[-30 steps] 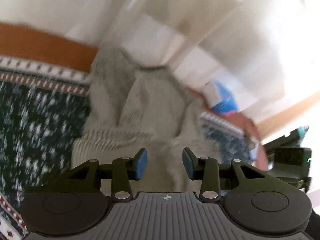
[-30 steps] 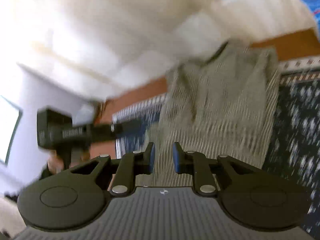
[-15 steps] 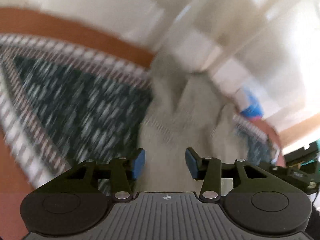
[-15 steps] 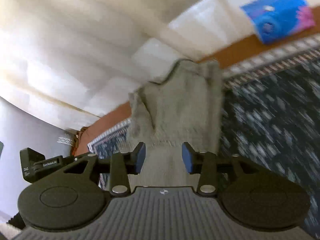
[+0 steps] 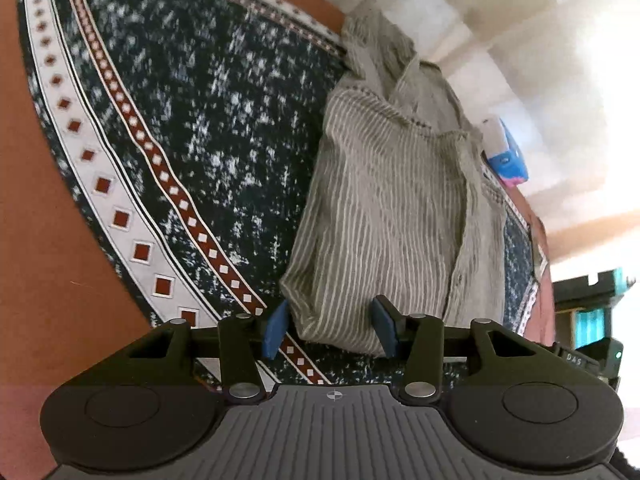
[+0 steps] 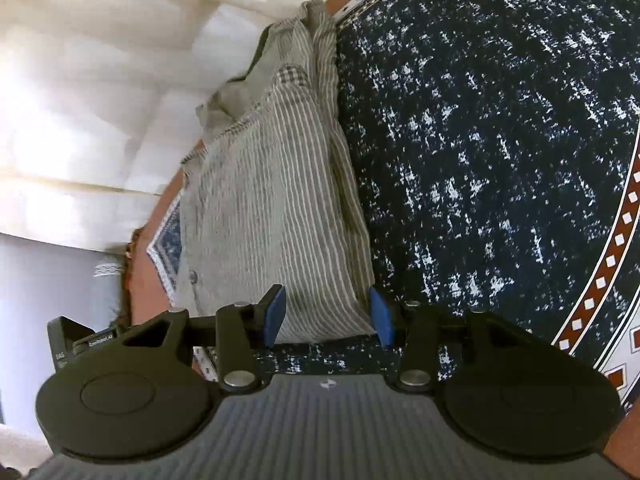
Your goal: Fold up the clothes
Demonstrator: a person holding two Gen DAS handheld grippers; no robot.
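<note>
Striped shirt (image 5: 384,216) lies folded on the rug (image 5: 192,128) — both claws apart

A grey-green shirt (image 5: 384,216) with thin pale stripes lies folded lengthwise into a long narrow bundle, running from the near side to the far side of the scene. Its near hem end is squared off and flat, while the far end is rumpled, with a checked lining patch (image 6: 291,74) showing at the collar and a seam running across. A buttoned placket with a small button (image 6: 193,277) runs along one long edge.
</note>
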